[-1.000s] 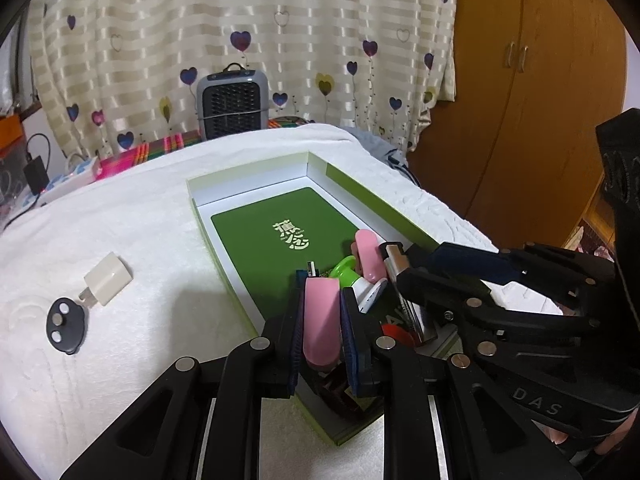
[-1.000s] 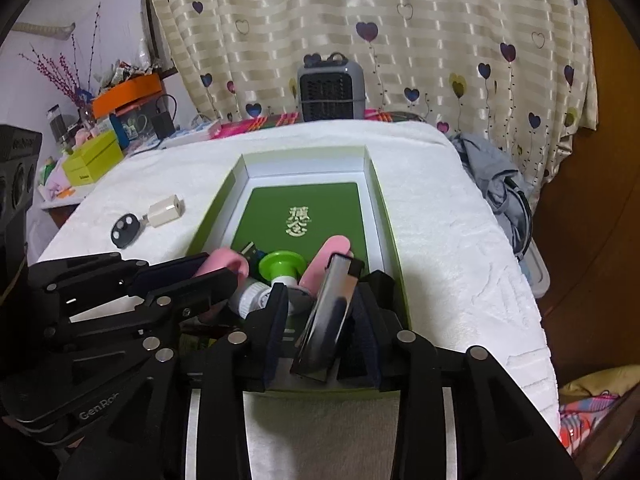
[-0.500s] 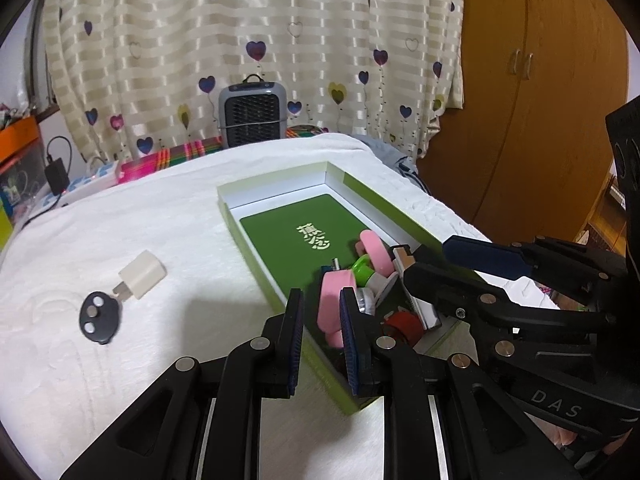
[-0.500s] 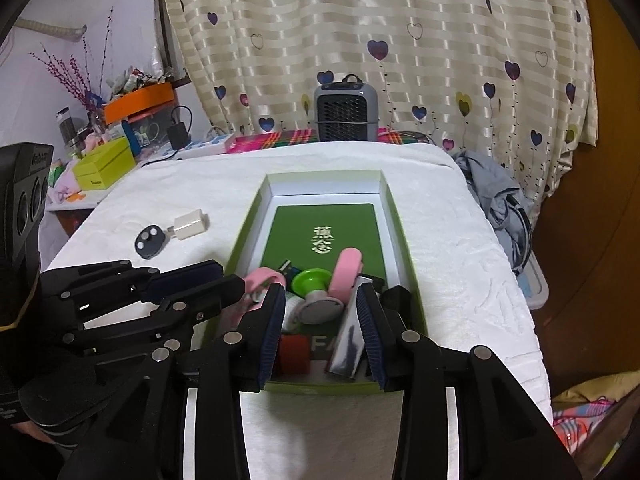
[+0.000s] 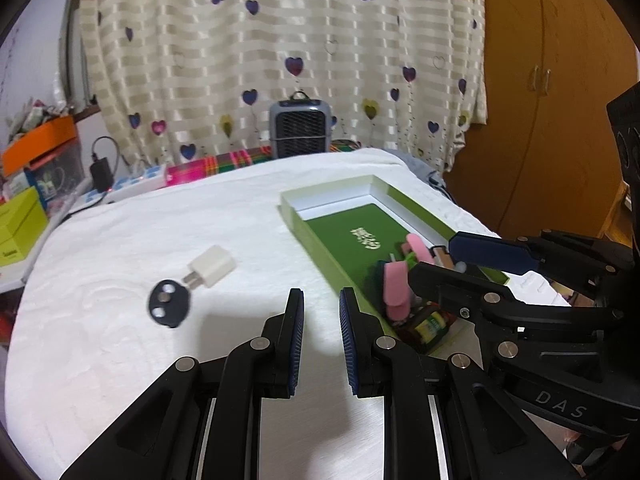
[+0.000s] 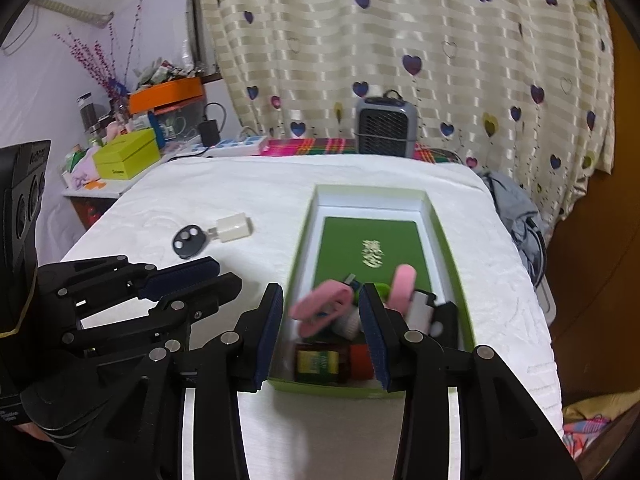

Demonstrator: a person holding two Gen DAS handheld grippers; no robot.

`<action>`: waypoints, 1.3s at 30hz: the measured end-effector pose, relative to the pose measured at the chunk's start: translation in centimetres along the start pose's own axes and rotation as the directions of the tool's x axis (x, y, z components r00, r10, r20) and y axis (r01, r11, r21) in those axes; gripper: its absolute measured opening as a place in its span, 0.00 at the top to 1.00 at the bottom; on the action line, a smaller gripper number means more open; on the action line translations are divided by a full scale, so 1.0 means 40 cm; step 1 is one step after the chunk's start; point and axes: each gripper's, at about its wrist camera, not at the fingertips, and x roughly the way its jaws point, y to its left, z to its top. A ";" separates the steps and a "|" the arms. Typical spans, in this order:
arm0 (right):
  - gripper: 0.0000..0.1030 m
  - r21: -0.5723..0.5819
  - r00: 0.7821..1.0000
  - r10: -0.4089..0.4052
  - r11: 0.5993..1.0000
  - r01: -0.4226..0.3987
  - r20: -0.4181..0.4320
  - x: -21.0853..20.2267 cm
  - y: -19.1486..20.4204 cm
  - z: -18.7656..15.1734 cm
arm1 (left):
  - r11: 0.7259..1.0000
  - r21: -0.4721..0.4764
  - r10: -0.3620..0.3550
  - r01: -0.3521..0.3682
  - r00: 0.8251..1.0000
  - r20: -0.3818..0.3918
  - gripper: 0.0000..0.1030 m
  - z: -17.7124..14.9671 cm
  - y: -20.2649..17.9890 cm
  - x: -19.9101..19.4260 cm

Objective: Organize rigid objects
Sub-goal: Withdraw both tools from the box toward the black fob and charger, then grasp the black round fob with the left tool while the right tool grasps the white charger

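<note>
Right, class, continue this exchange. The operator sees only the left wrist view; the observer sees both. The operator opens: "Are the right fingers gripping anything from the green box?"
Observer: No. The right gripper is opening, and its fingers press on nothing. The box items only show beyond the gap.
Operator: What is hidden behind that gripper, by the far side wall?
Observer: A silver-and-black item lies against the right wall of the green box.
Operator: And at the box's near end?
Observer: A red item sits right of a brown container with a yellow-green label.
</note>
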 end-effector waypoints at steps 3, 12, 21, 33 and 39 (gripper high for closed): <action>0.60 -0.020 1.000 0.014 1.000 -0.014 0.004 0.000 0.030 0.010 | 1.000 -0.015 0.009 -0.009 1.000 0.005 0.83 -0.004 0.030 -0.018; 0.60 -0.059 0.996 0.089 0.994 -0.089 -0.016 0.032 0.104 0.017 | 0.998 -0.066 0.021 -0.022 1.000 -0.021 0.83 -0.033 0.112 -0.021; 0.53 -0.115 0.989 0.143 0.982 -0.147 -0.042 0.075 0.155 0.024 | 0.990 -0.136 0.034 -0.039 0.998 -0.044 0.74 -0.043 0.197 0.005; 0.53 -0.126 0.983 0.167 0.976 -0.176 -0.079 0.150 0.171 0.065 | 0.986 -0.144 0.076 -0.084 0.995 -0.061 0.70 -0.028 0.287 0.049; 0.53 -0.122 0.981 0.167 0.976 -0.178 -0.097 0.187 0.172 0.082 | 0.985 -0.154 0.061 -0.073 0.995 -0.081 0.66 -0.020 0.324 0.097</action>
